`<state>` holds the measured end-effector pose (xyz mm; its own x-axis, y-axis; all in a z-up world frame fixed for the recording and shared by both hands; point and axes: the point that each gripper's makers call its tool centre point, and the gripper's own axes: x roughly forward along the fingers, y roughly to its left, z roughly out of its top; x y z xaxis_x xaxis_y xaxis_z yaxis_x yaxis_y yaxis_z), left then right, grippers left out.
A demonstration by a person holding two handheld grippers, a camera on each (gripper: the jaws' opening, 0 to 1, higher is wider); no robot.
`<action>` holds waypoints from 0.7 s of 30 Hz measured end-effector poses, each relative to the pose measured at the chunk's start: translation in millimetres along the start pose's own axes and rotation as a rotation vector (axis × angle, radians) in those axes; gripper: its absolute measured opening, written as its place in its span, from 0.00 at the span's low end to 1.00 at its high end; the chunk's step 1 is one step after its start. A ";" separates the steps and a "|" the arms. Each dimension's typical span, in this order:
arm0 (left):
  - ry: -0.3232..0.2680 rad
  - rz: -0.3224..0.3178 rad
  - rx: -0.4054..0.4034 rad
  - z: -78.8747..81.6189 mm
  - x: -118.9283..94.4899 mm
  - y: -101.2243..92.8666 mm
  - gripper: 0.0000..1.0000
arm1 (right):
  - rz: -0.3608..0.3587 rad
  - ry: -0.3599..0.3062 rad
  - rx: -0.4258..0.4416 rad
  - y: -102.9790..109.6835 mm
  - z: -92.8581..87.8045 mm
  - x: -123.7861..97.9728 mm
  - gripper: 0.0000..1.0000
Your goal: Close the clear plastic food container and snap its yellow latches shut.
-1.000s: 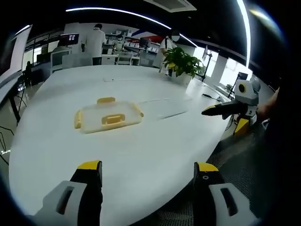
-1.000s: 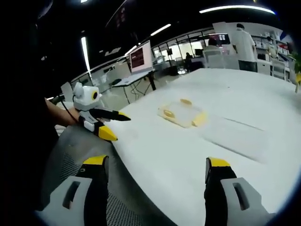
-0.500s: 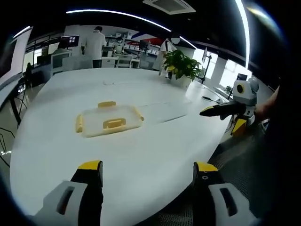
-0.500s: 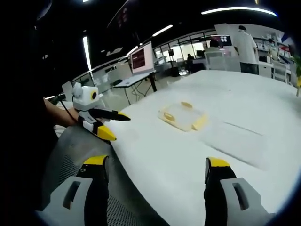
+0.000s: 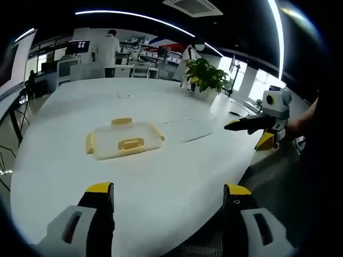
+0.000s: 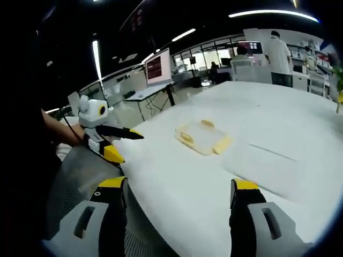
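Note:
A clear plastic food container [image 5: 125, 140] with yellow latches lies flat on the white table [image 5: 161, 166], its lid on top. In the right gripper view the same container [image 6: 201, 137] sits mid-table. My left gripper [image 5: 167, 194] is open over the near table edge, well short of the container. Its jaws also enter the right gripper view from the left as the left gripper [image 6: 124, 143], held by a hand. My right gripper [image 6: 178, 188] is open above the table edge. It also enters the left gripper view from the right as the right gripper [image 5: 247, 131].
A potted green plant [image 5: 206, 75] stands at the table's far right. Beyond the table, people in white [image 5: 109, 47] stand among desks and monitors [image 6: 158, 66]. A mesh chair seat [image 6: 80, 176] lies below the table edge.
Both views have shifted slightly with the hands. The container lies where it was, and both grippers stay open.

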<state>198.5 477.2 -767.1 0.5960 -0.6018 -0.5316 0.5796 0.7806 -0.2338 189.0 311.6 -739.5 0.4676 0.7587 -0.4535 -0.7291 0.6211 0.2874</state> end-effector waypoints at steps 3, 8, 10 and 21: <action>-0.001 -0.002 0.002 0.1 0.7 -0.6 0.80 | 0.006 -0.008 -0.013 3.2 3.1 3.1 0.77; 0.007 -0.003 0.007 -0.2 -0.4 0.9 0.80 | 0.013 -0.001 -0.014 4.5 3.8 6.6 0.75; 0.003 -0.004 0.003 1.9 -0.9 3.2 0.80 | 0.013 -0.004 -0.014 4.2 5.0 7.2 0.75; 0.010 -0.019 -0.010 5.4 -0.1 7.2 0.79 | 0.010 -0.009 -0.028 2.4 12.7 8.5 0.73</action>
<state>205.5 482.0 -764.3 0.5793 -0.6152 -0.5348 0.5857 0.7704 -0.2518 197.6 322.0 -731.9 0.4648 0.7668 -0.4427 -0.7477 0.6078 0.2677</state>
